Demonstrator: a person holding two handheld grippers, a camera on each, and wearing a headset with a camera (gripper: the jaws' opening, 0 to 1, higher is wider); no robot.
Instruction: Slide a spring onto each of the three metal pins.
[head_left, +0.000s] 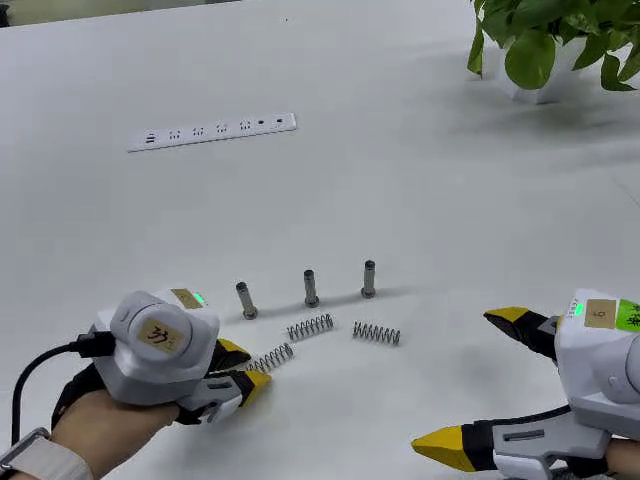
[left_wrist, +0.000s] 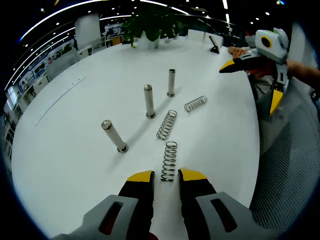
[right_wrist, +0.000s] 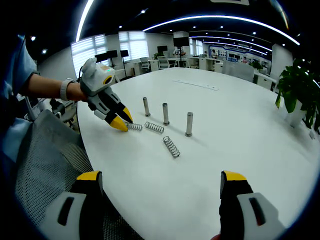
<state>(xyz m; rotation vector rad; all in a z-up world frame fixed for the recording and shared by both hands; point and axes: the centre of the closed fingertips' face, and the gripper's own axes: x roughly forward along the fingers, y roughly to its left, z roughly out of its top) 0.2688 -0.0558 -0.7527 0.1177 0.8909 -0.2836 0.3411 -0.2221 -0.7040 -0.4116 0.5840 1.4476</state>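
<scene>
A: Head view?
B: We saw three pins (head_left: 310, 288) upright on the table (head_left: 400, 180), with three springs (head_left: 310, 327) lying flat before them.
A: Left gripper view?
B: Our left tongs (left_wrist: 166, 176), slightly parted, flanked one end of the nearest spring (left_wrist: 169, 160); it ran straight ahead.
A: Right gripper view?
B: Our right tongs (right_wrist: 161, 177) gaped wide, holding nothing.

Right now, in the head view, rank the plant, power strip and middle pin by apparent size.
1. Plant, largest though cut by the frame edge
2. power strip
3. middle pin, smallest, despite being nearest
</scene>
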